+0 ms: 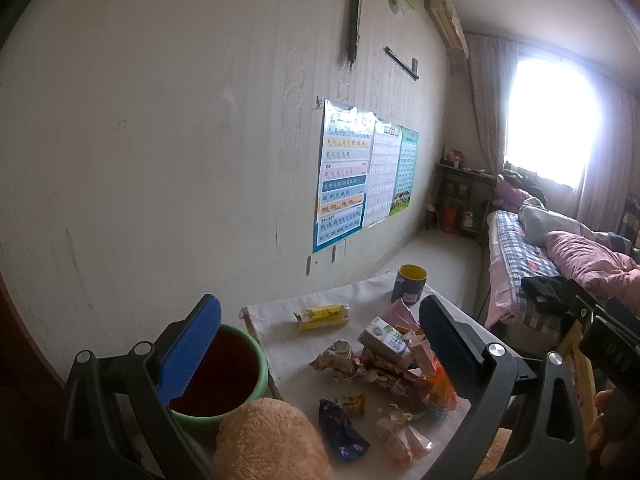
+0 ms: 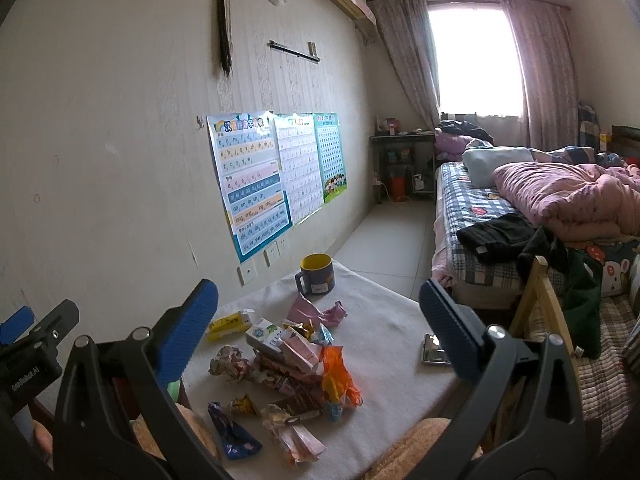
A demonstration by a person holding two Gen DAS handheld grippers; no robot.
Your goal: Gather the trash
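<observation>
A pile of trash (image 1: 394,354) lies on the white-topped table (image 1: 360,292): crumpled paper (image 2: 230,362), a small milk carton (image 2: 266,334), an orange wrapper (image 2: 336,376), a dark blue wrapper (image 2: 232,432), a pink wrapper (image 2: 316,312) and a yellow packet (image 1: 322,316). A green-rimmed bin (image 1: 224,376) stands at the table's left. My left gripper (image 1: 320,348) is open and empty above the table, its left finger over the bin. My right gripper (image 2: 320,336) is open and empty above the pile. The left gripper also shows in the right wrist view (image 2: 32,340).
A dark mug with a yellow inside (image 2: 316,274) stands at the table's far edge. A phone (image 2: 434,354) lies at the table's right. A fuzzy tan thing (image 1: 272,440) sits at the near edge. A bed (image 2: 520,208) and a wooden chair frame (image 2: 536,292) are to the right.
</observation>
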